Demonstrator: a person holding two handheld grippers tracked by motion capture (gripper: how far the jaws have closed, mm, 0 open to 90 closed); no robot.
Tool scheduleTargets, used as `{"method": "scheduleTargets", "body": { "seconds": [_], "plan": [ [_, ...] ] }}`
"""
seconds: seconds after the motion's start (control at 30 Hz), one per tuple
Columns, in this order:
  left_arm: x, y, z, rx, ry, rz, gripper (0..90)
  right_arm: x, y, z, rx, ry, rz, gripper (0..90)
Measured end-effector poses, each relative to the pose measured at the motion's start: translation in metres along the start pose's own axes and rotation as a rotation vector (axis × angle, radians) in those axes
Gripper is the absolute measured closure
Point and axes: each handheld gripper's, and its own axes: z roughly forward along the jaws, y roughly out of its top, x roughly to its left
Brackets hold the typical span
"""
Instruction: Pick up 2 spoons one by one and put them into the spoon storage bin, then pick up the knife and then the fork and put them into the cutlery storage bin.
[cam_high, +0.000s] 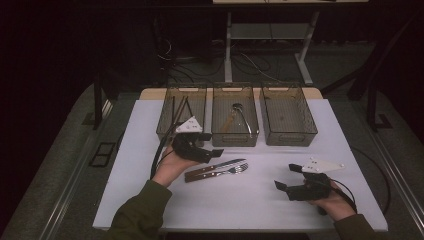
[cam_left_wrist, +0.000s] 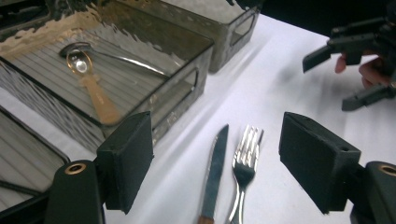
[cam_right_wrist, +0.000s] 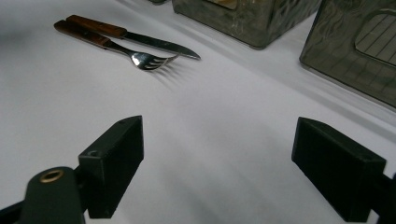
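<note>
From above we see the whole counter (cam_high: 150, 190): three bins in a row at its far edge, the left bin (cam_high: 181, 113) holding dark sticks, the middle bin (cam_high: 234, 115) spoons, the right bin (cam_high: 288, 115) bare. Our left gripper (cam_high: 216, 151) hovers just left of the knife (cam_high: 215, 168) and fork (cam_high: 235, 170), which lie side by side and touching; our right gripper (cam_high: 287, 176) rests well off to their right. The left gripper view brings out what the high view blurs: a wooden spoon (cam_left_wrist: 93, 88) and a metal spoon (cam_left_wrist: 112, 56) crossing in the middle bin, and the knife blade (cam_left_wrist: 215, 163) and fork tines (cam_left_wrist: 246, 147) lying on the counter between and just ahead of our left gripper (cam_left_wrist: 217, 163), whose jaws stand apart and touch neither. The right gripper (cam_left_wrist: 348, 77) shows farther off there. The right gripper view shows the brown handles of the knife (cam_right_wrist: 135, 37) and fork (cam_right_wrist: 126, 50), far ahead and to the left of our right gripper (cam_right_wrist: 217, 161), whose jaws are wide apart over bare counter with nothing between them. We can read no writing or brand on anything.
</note>
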Motion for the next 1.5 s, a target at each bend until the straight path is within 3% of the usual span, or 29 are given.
{"method": "scheduleTargets", "body": {
  "seconds": [0.4,0.63,0.77,1.03,1.27,1.5],
  "plan": [
    [-0.01,-0.026,-0.017,0.005,-0.021,0.005,29.5,-0.001,0.0,-0.002,-0.002,-0.006,0.002,16.8],
    [-0.01,-0.039,-0.02,0.039,-0.027,0.013,44.4,-0.001,-0.001,-0.001,0.003,-0.005,0.001,16.8],
    [-0.006,-0.043,-0.016,0.054,-0.043,0.003,54.7,-0.002,-0.001,-0.002,-0.003,-0.008,0.004,16.8],
    [-0.004,-0.049,-0.004,0.13,-0.083,0.033,69.3,-0.001,-0.001,0.0,0.006,-0.004,-0.001,16.8],
    [-0.003,-0.053,0.007,0.188,-0.113,0.06,71.9,-0.001,-0.001,-0.001,0.005,-0.004,-0.002,16.8],
    [-0.004,-0.054,0.016,0.225,-0.114,0.086,71.8,-0.001,-0.001,0.0,0.007,-0.003,-0.004,16.8]
  ]
}}
